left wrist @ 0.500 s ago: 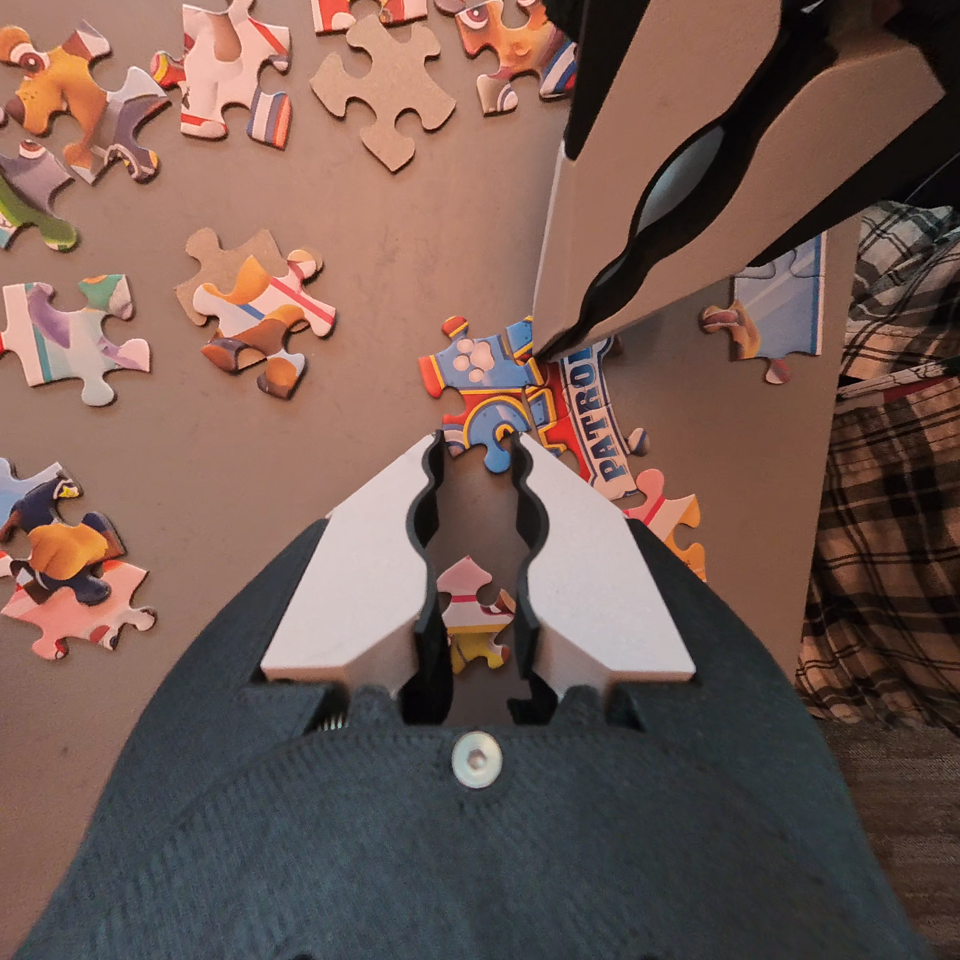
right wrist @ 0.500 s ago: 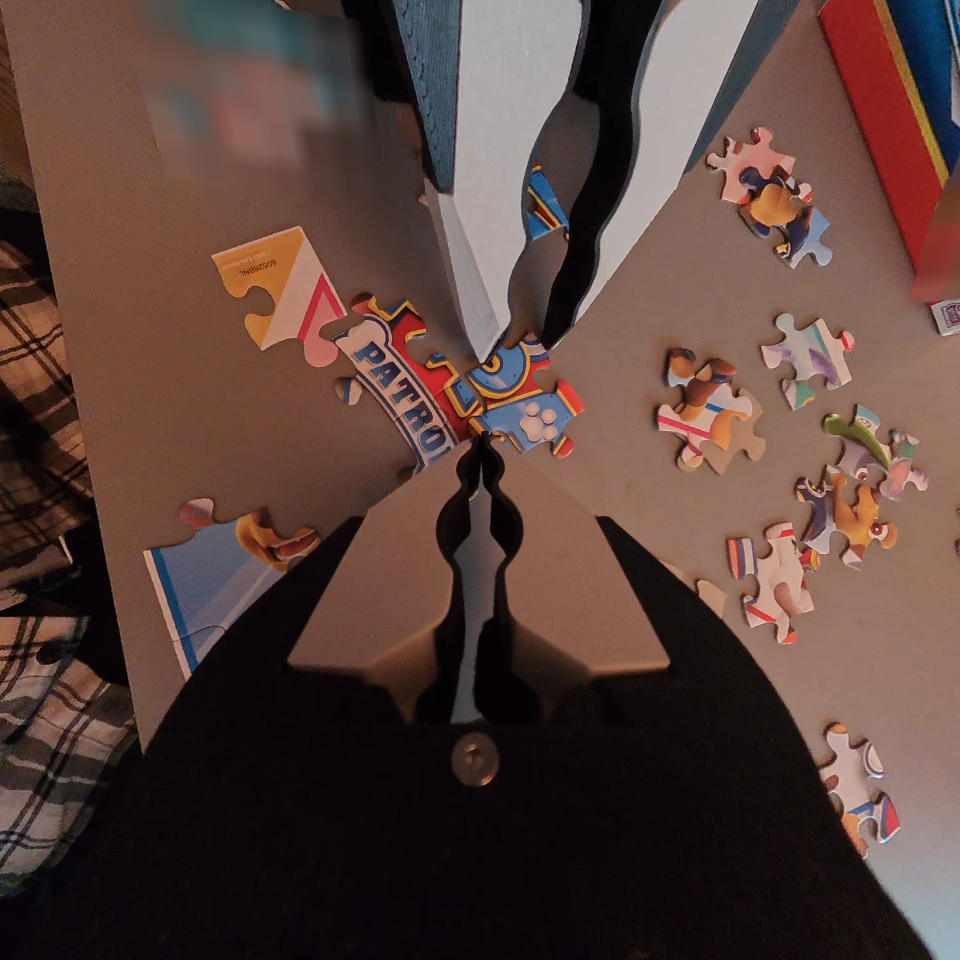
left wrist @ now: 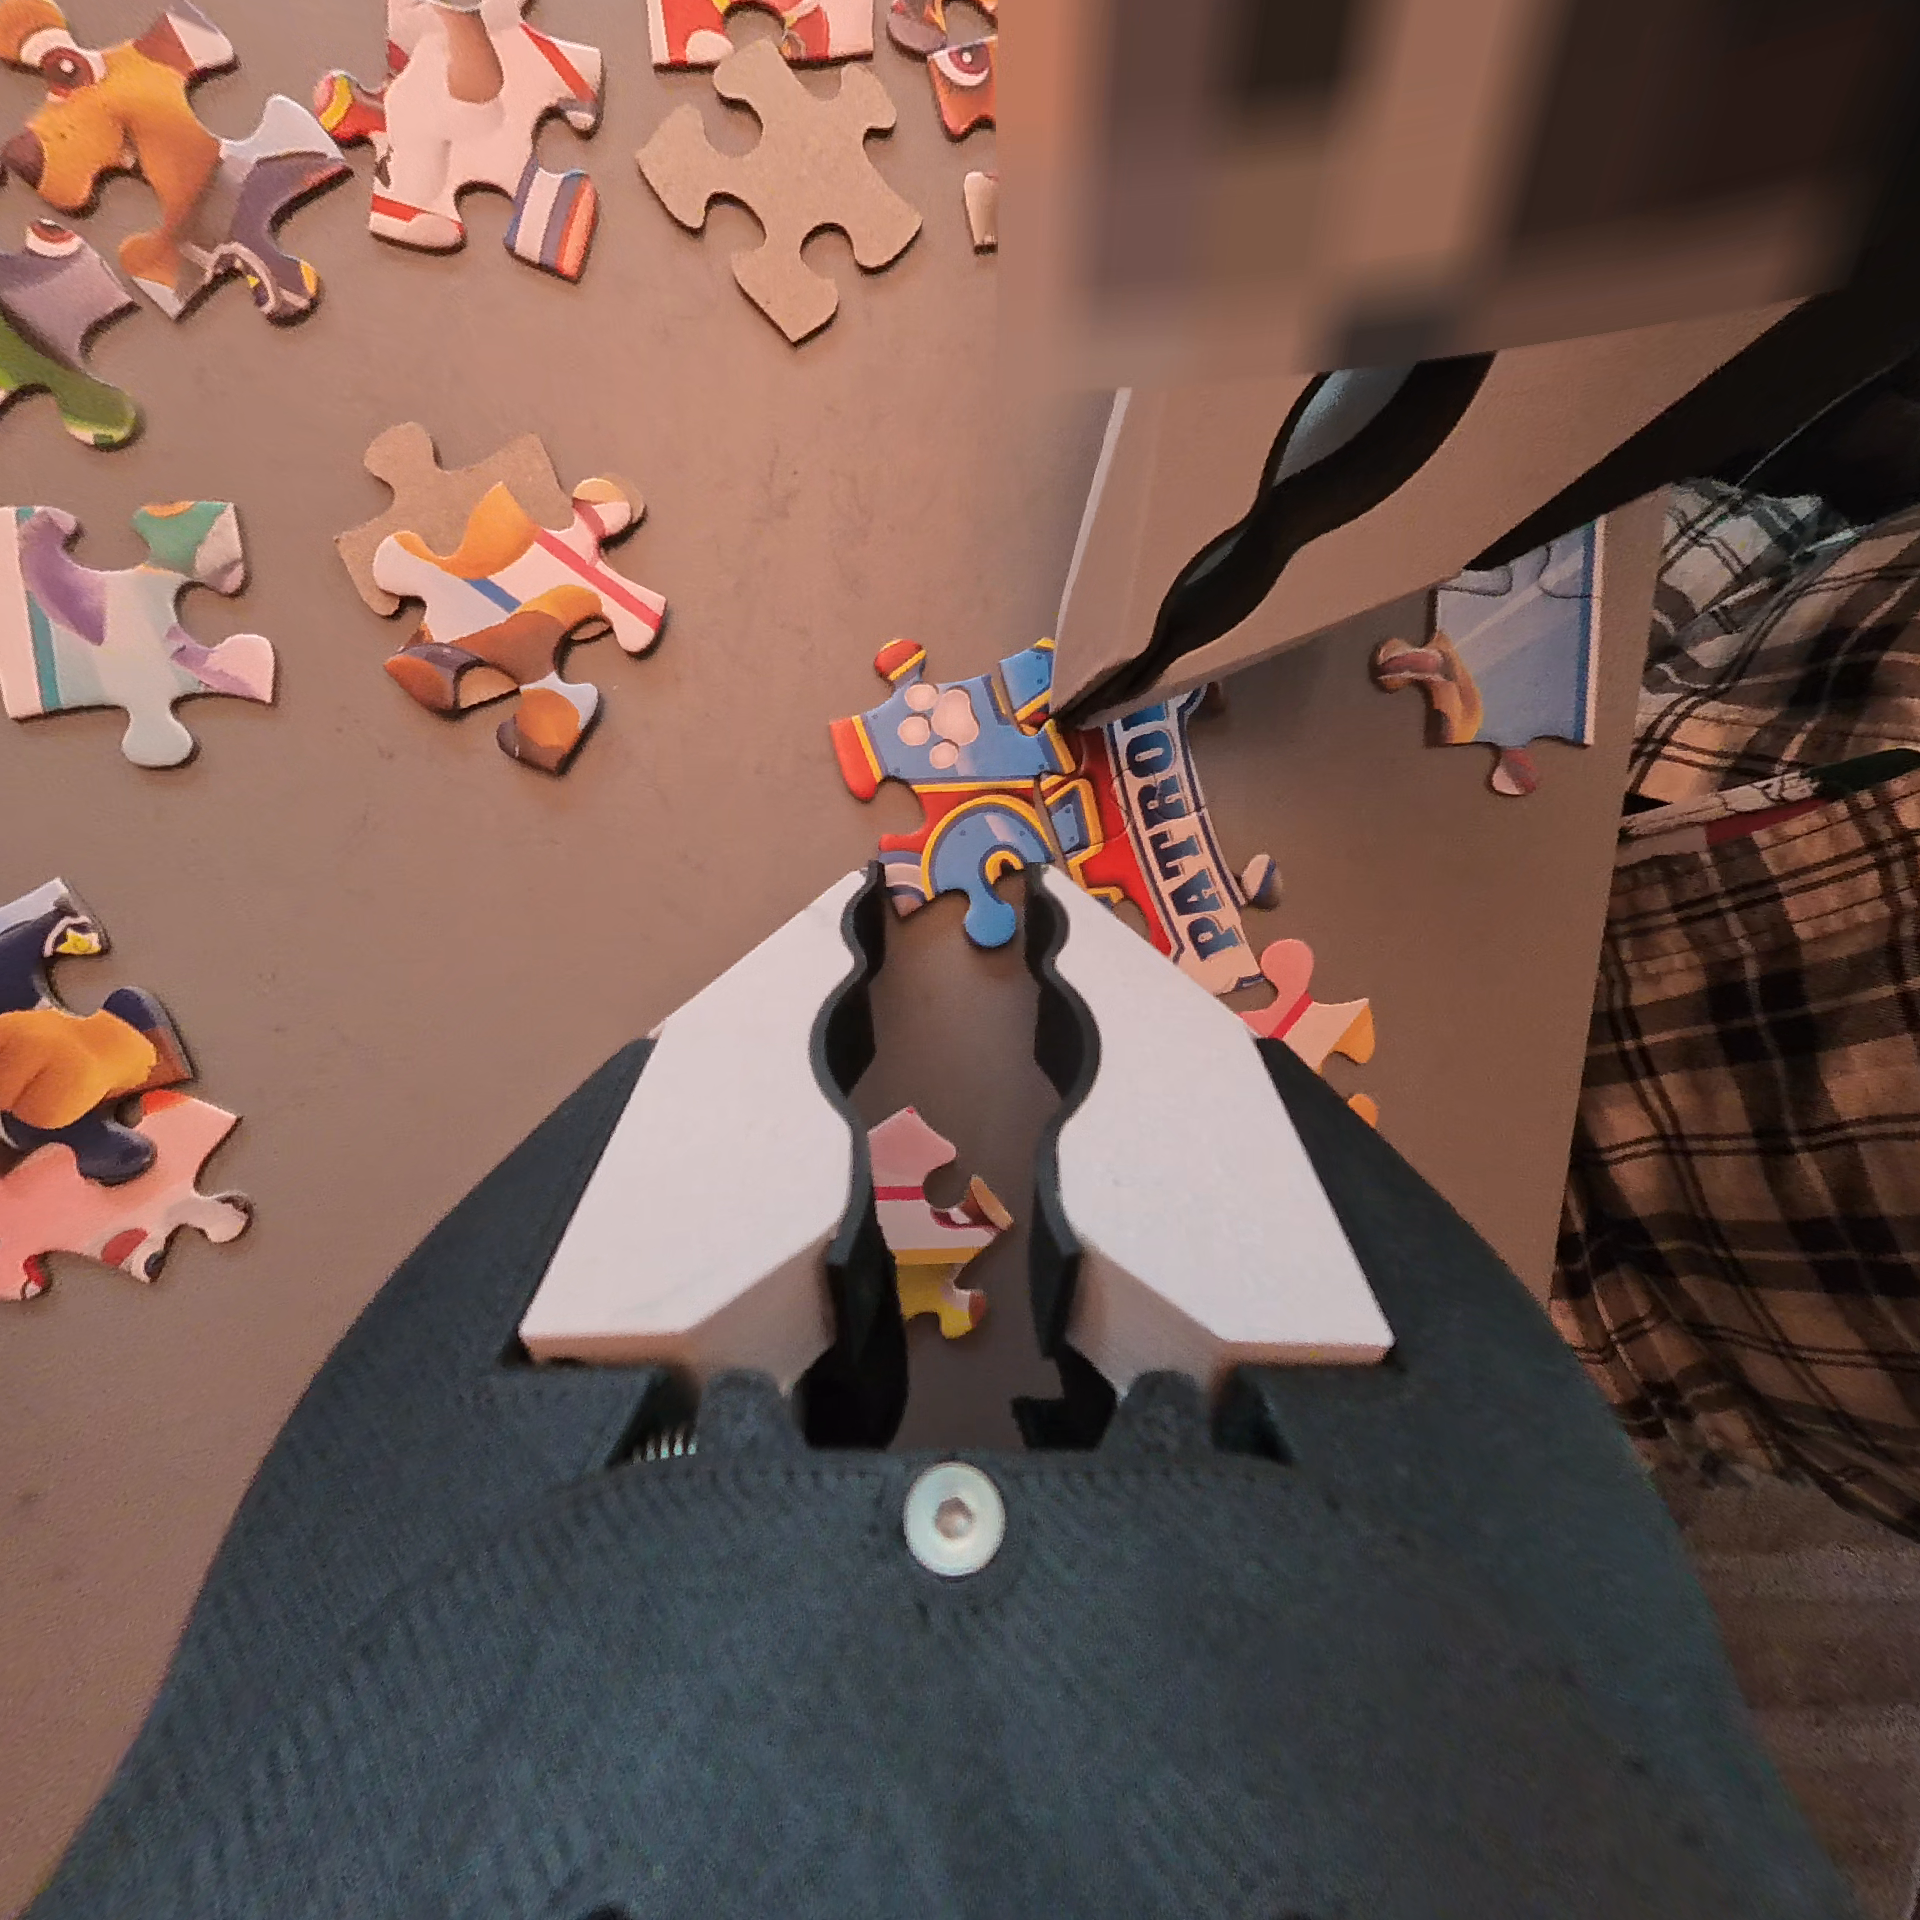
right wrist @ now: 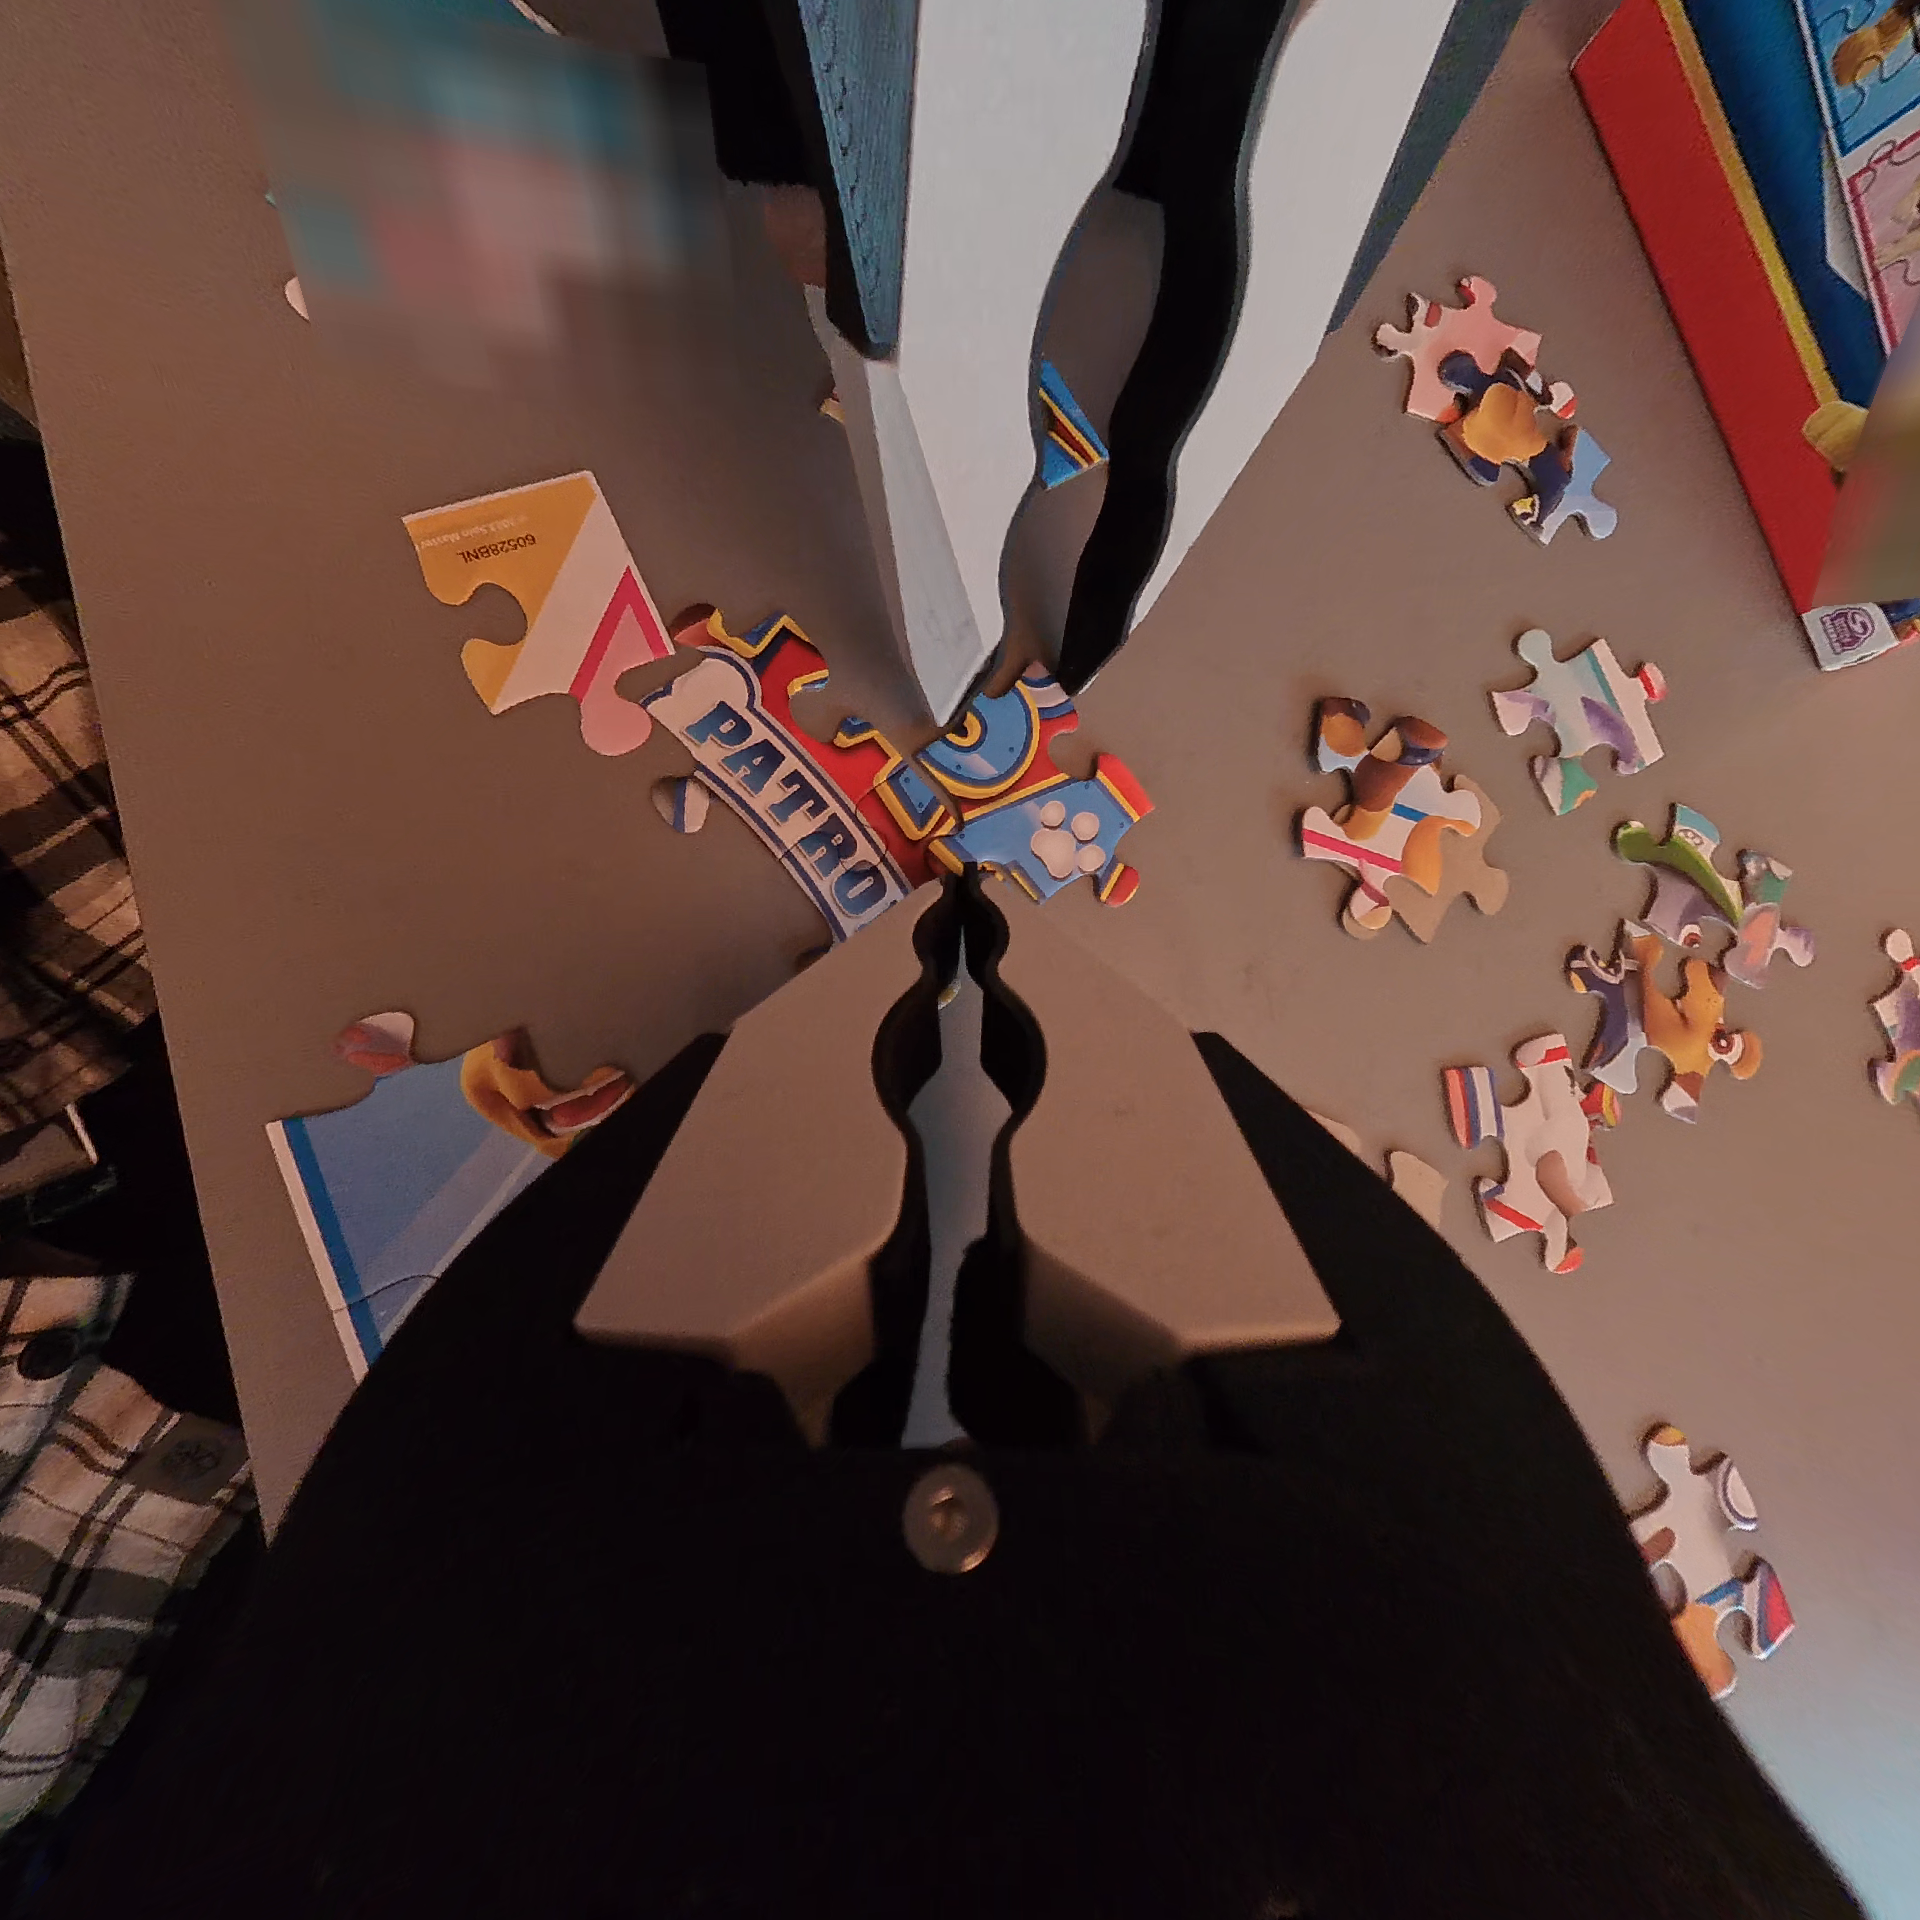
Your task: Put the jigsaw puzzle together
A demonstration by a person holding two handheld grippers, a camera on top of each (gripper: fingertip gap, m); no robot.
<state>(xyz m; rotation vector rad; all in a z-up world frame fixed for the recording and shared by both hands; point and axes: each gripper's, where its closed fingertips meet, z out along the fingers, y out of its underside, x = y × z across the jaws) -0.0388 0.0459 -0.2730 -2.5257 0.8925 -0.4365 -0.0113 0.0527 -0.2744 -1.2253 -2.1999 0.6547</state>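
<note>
Left gripper (left wrist: 954, 883) stands jaws spread astride the blue paw-print piece (left wrist: 961, 769) on the grey table (left wrist: 727, 468); right gripper (right wrist: 961, 873), jaws pressed together, tips touching that piece's far edge beside the joined red banner piece (right wrist: 790, 769). Loose pieces (left wrist: 499, 613) lie scattered around, and a red puzzle box (right wrist: 1714, 281) sits off at the table's edge.

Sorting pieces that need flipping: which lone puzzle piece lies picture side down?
The plain brown cardboard piece at the top of the left wrist view; its neighbours show printed colours.

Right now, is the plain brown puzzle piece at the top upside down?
Yes, face down. The brown puzzle piece shows only bare cardboard, with no picture, while the pieces around it on the table show colourful prints.
</note>
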